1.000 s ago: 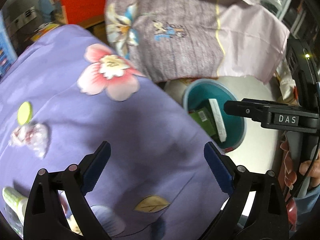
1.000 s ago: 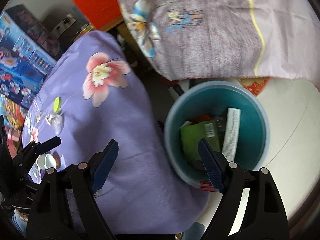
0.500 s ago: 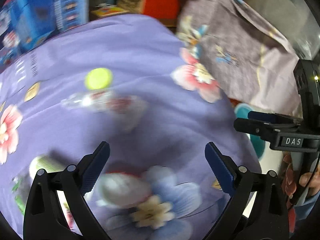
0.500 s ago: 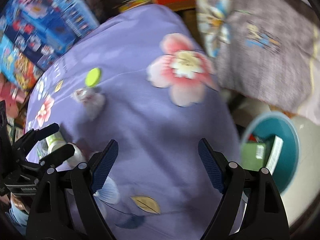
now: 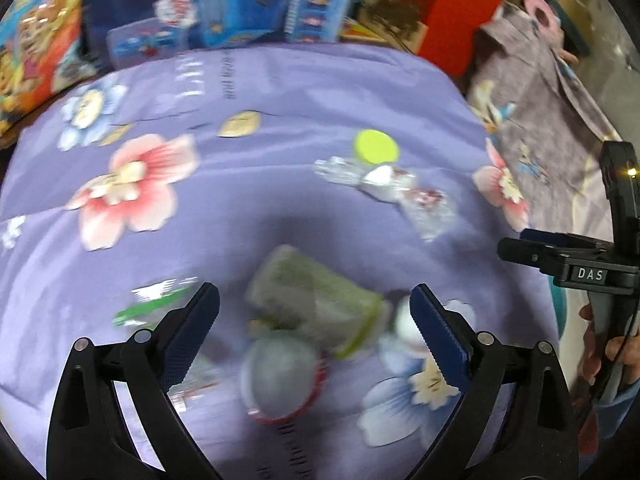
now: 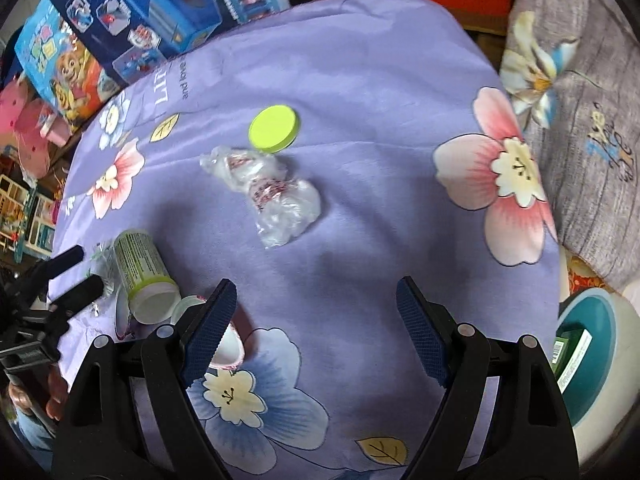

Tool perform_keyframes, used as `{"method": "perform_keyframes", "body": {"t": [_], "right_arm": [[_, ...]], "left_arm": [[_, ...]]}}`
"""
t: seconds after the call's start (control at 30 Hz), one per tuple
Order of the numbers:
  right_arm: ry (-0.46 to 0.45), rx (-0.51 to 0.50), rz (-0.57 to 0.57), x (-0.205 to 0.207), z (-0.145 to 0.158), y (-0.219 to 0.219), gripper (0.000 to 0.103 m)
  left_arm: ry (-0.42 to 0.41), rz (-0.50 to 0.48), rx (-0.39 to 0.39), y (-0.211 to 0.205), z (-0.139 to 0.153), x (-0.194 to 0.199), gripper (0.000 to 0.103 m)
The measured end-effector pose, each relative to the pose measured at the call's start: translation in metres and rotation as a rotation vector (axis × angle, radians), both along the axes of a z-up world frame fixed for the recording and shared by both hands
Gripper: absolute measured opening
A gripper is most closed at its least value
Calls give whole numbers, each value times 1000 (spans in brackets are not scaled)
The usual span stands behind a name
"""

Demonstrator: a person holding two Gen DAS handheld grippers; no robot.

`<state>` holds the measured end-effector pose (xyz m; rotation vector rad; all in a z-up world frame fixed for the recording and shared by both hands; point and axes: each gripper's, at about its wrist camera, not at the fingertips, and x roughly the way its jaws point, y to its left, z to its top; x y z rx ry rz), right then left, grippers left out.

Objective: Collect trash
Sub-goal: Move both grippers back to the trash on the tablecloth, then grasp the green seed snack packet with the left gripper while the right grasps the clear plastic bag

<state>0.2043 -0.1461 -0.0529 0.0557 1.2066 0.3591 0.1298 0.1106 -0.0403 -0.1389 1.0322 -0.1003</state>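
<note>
On the purple flowered cloth [image 6: 360,60] lie a lime-green lid [image 6: 274,127], a crumpled clear wrapper [image 6: 276,196], a green-labelled tub on its side [image 6: 142,276] and a round red-rimmed cup [image 5: 280,376]. My left gripper [image 5: 316,320] is open, just above the tub [image 5: 316,300] and the cup. My right gripper [image 6: 316,320] is open and empty over bare cloth, below the wrapper. The teal trash bin [image 6: 588,356] with trash inside stands at the right of the right wrist view. The lid [image 5: 376,146] and wrapper [image 5: 396,188] also show in the left wrist view.
Blue toy boxes [image 6: 132,12] and a red box [image 5: 444,8] stand behind the cloth. A grey flowered cloth [image 6: 592,100] drapes at the right. The other gripper shows at the right edge of the left wrist view [image 5: 572,264].
Both grippers have swung left from the teal bin to over the purple cloth. The left one now hangs over the tub and cup; both stay open.
</note>
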Motion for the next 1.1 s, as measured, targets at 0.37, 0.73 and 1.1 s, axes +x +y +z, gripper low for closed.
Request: {"method": "perform_keyframes", "body": {"t": [0.37, 0.73, 1.1], "right_arm": [[19, -30, 46, 0, -10, 37, 78], [-3, -115, 69, 13, -15, 58, 78], [-65, -159, 121, 61, -41, 72, 78]], "left_arm": [[82, 225, 4, 83, -40, -21, 96], [50, 206, 19, 89, -58, -4, 58], [-25, 136, -26, 74, -29, 38, 57]]}}
